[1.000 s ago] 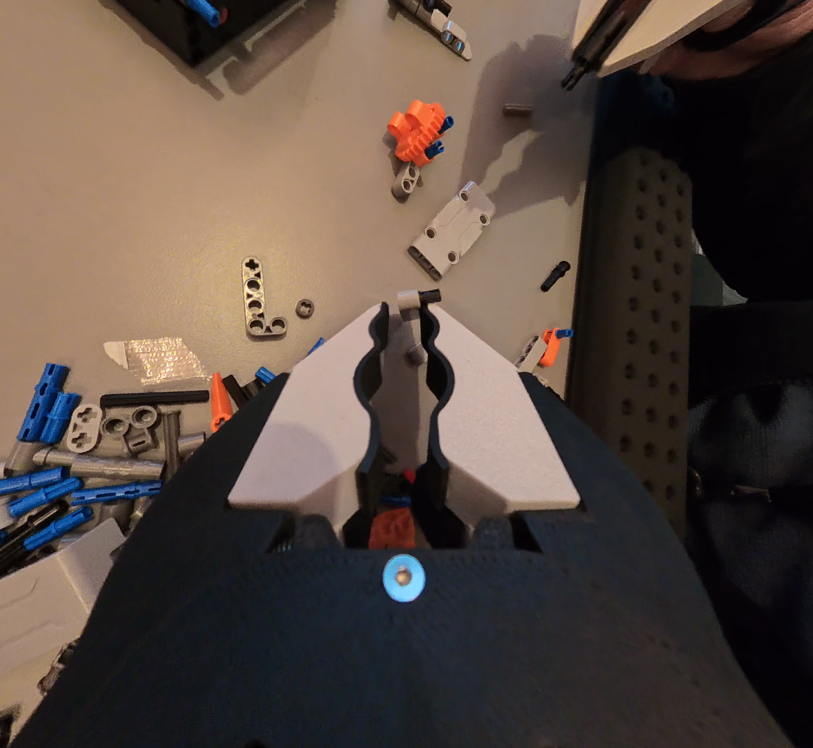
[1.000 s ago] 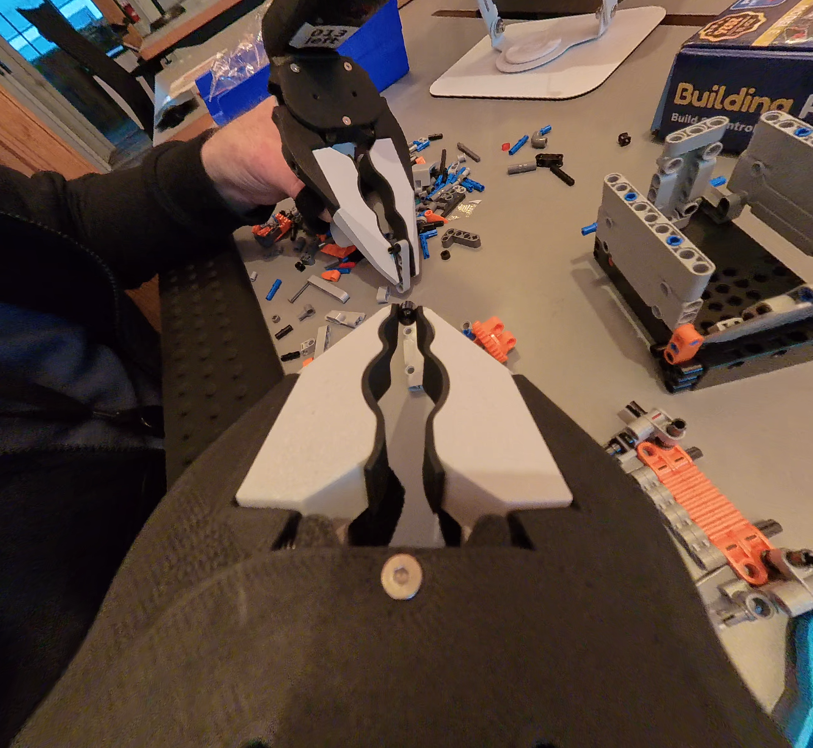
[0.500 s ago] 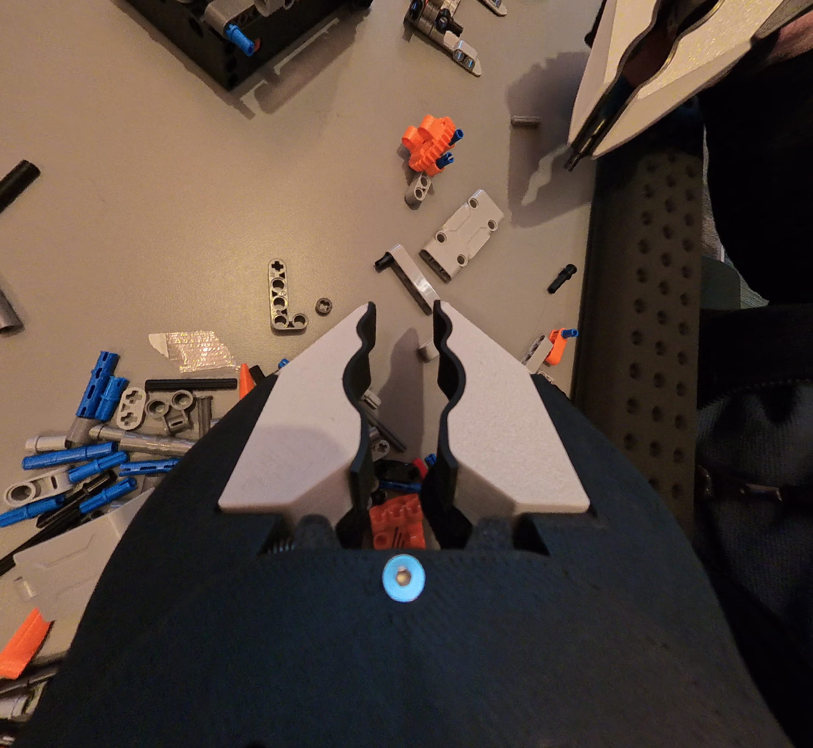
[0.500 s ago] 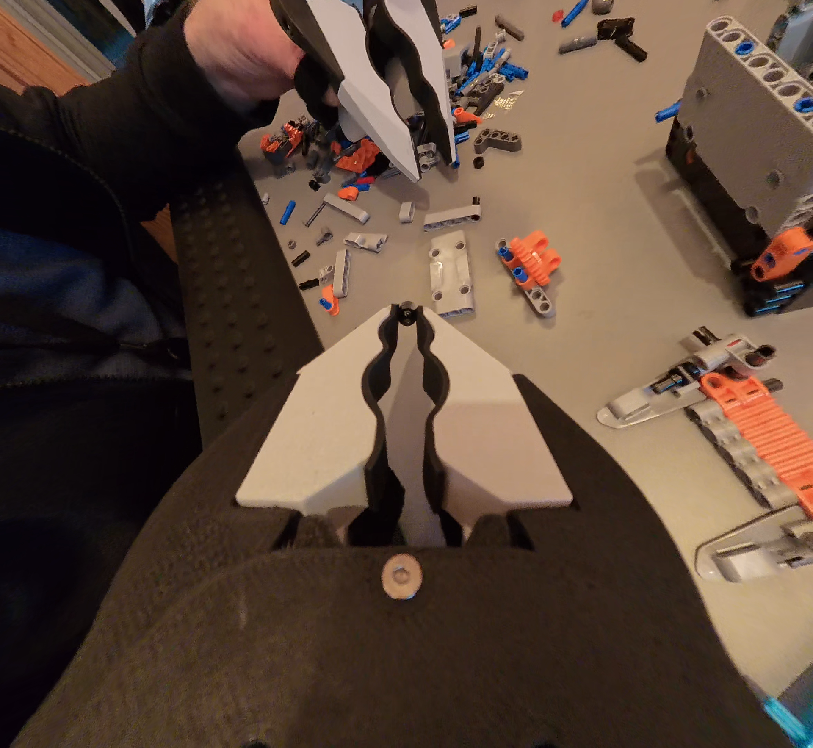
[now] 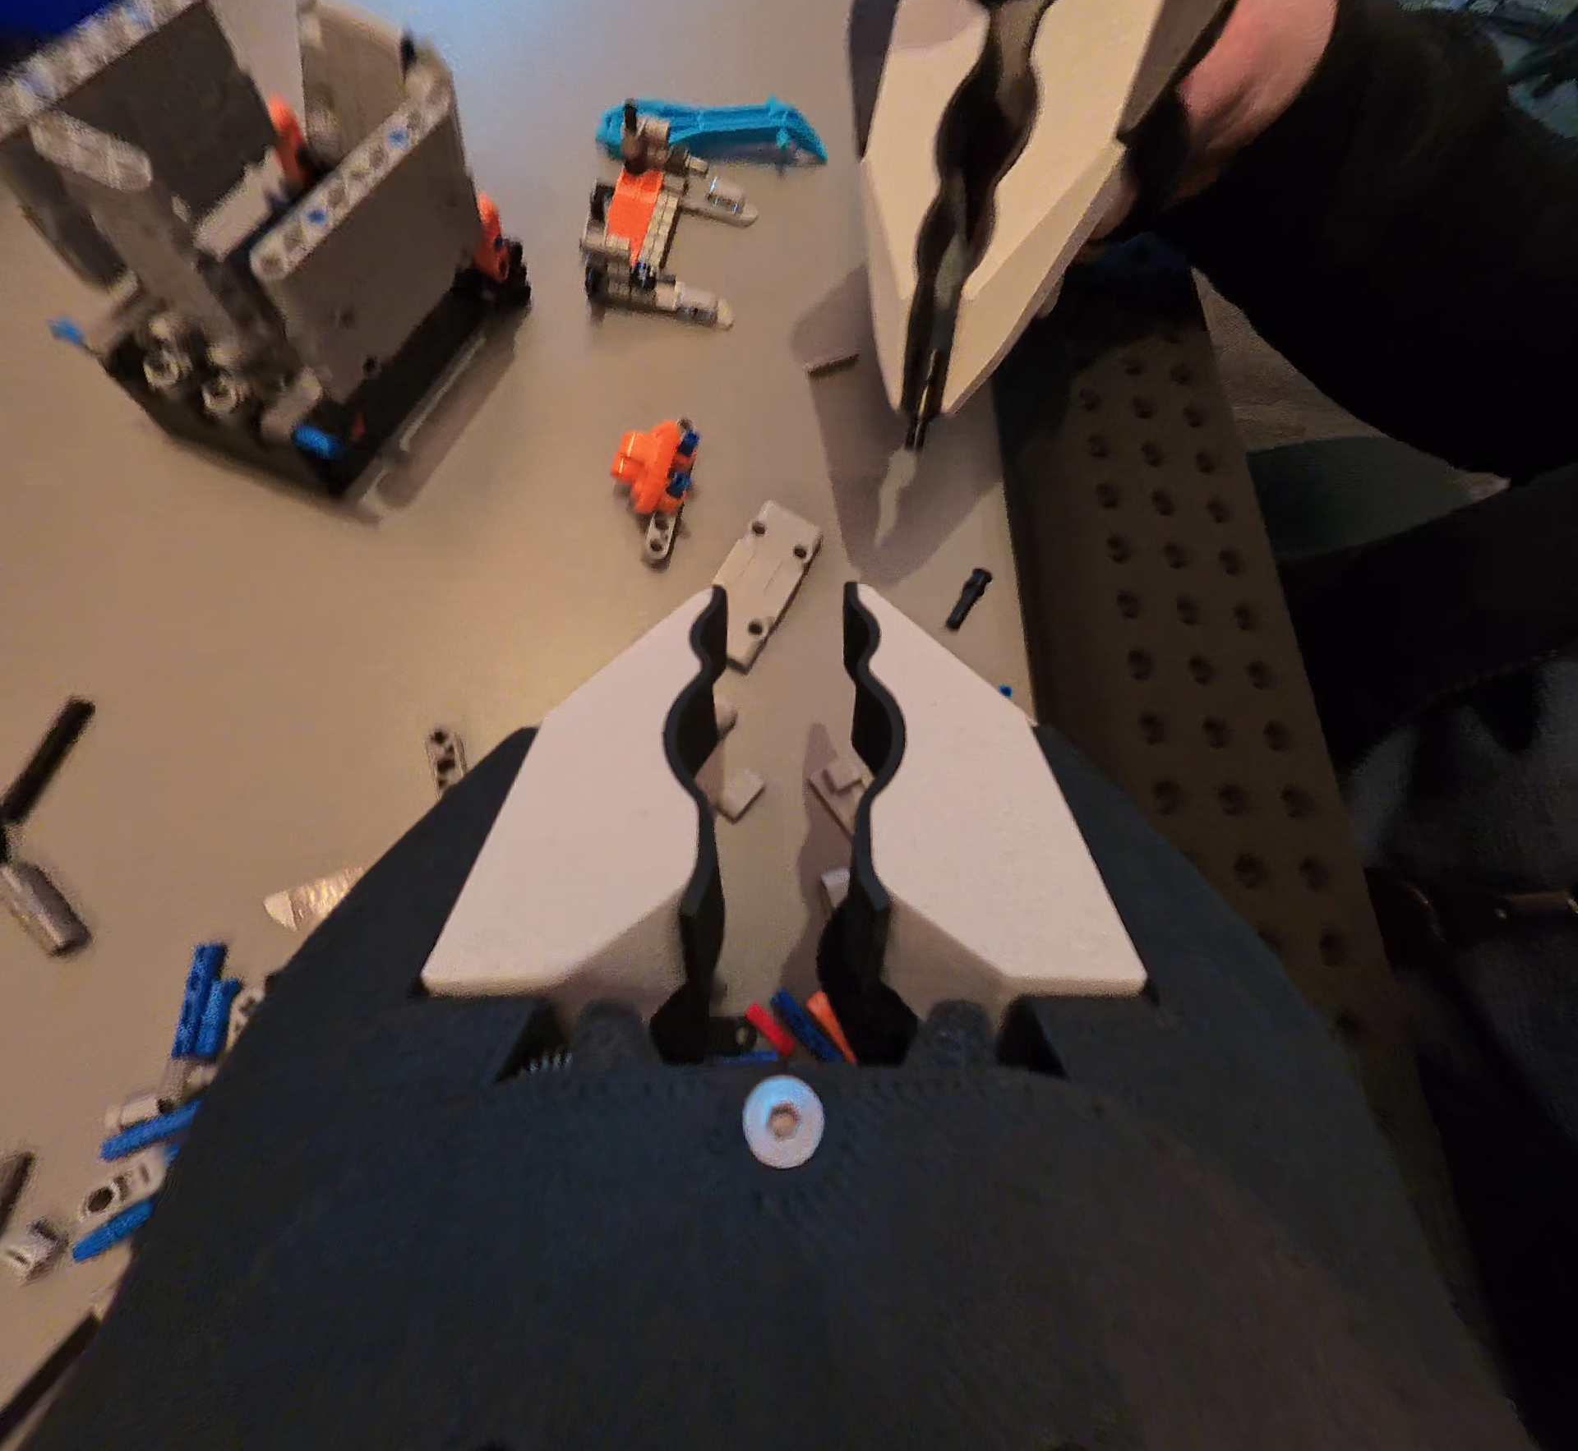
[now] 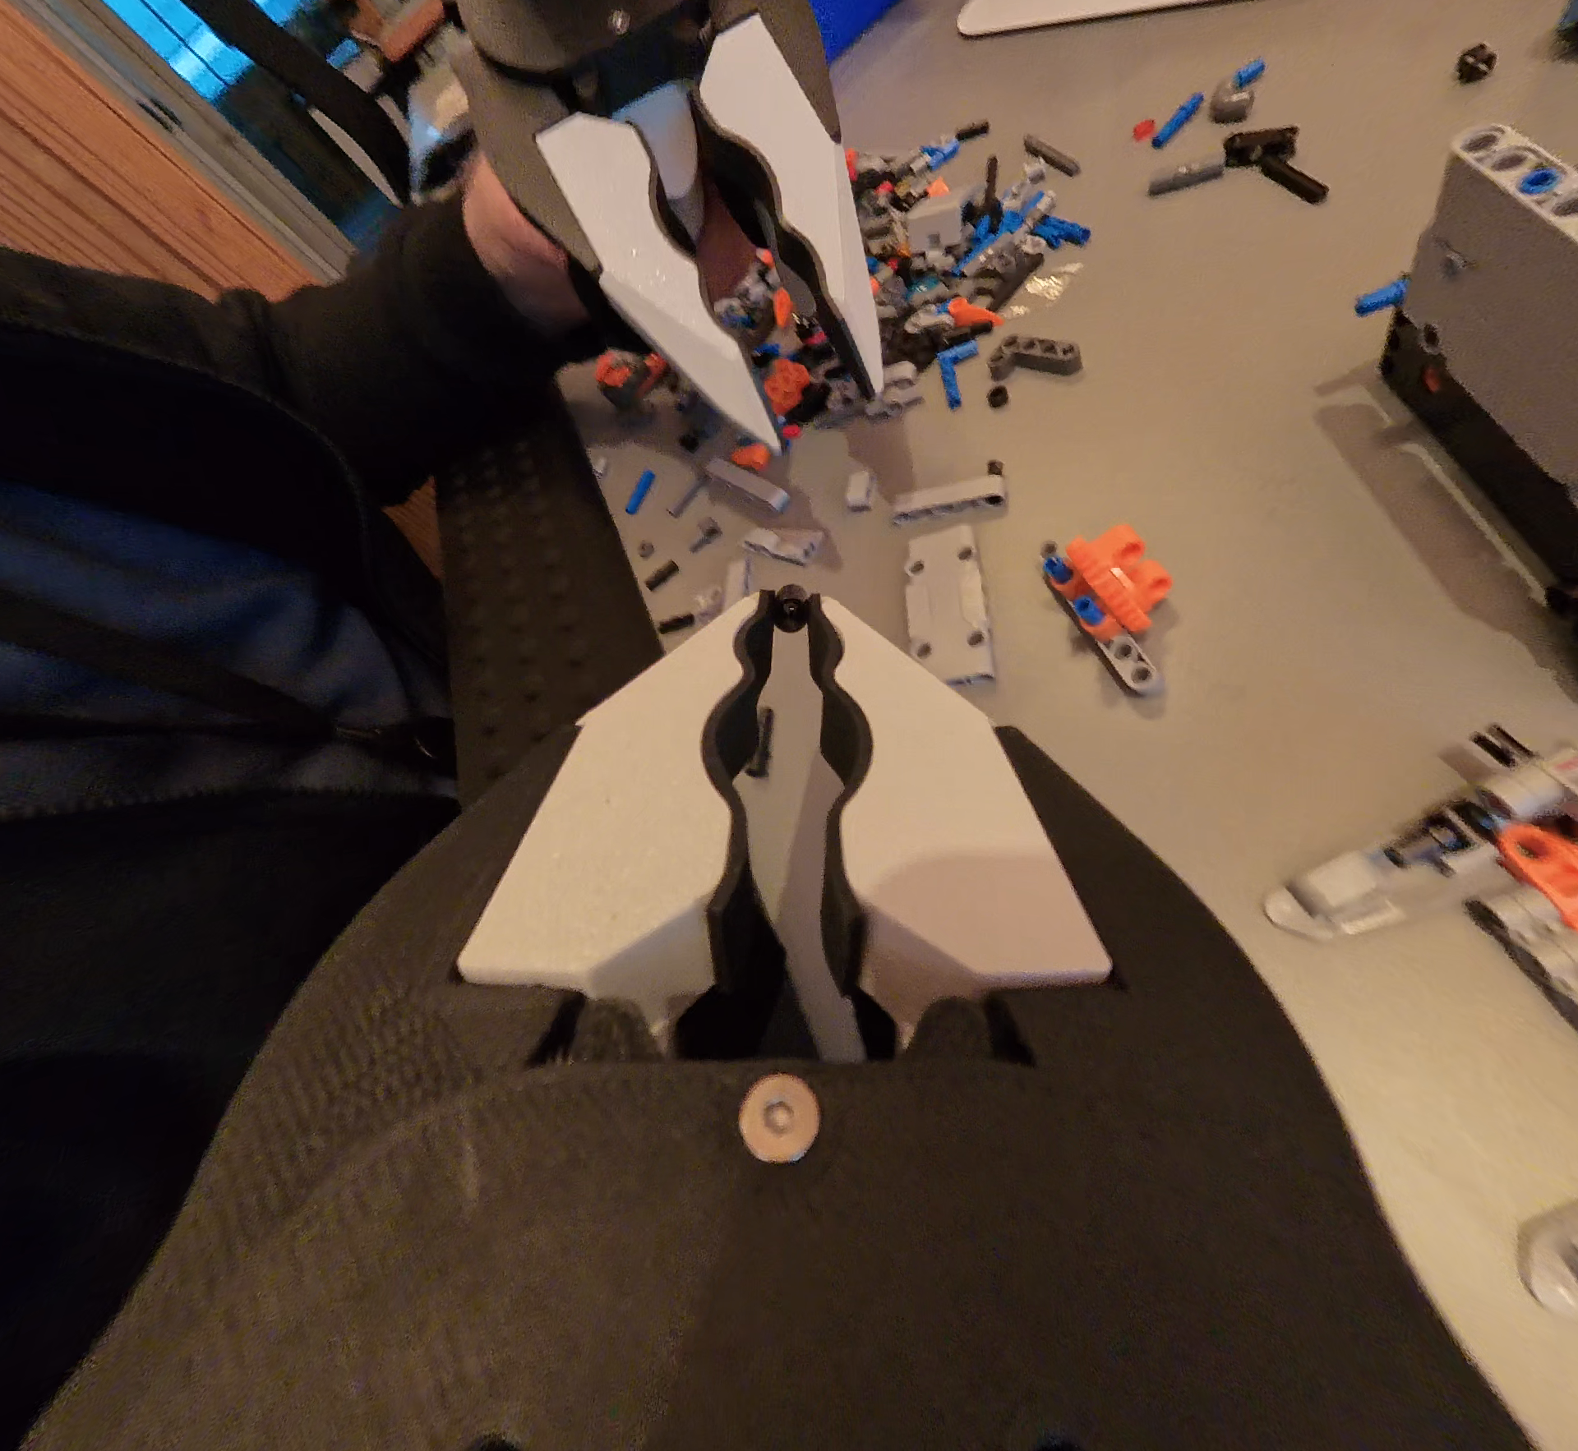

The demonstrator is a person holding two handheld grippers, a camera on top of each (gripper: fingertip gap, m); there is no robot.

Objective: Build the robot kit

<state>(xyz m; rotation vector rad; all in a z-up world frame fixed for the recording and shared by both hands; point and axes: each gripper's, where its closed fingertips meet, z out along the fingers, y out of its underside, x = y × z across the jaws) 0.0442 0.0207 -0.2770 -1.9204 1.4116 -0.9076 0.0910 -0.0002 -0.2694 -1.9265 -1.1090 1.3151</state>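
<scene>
My left gripper is open and empty, held above the grey table over a flat grey panel and small grey pieces. It also shows in the right wrist view, open above the pile of loose parts. My right gripper is shut on a small black pin at its tips, raised near the table's near edge. In the left wrist view the right gripper hangs at the upper right with the pin pointing down. A grey beam with a black pin lies on the table.
An orange gear cluster lies beside the grey panel. A black and grey build stands at the far left. An orange and grey subassembly and a teal piece lie beyond. A black perforated chair part borders the table. Some 6 cm of space lies between my two pairs of fingers.
My left gripper opened and let go of the grey beam with the pin, which now lies on the table, then rose and tilted. My right gripper kept hold of the black pin.
</scene>
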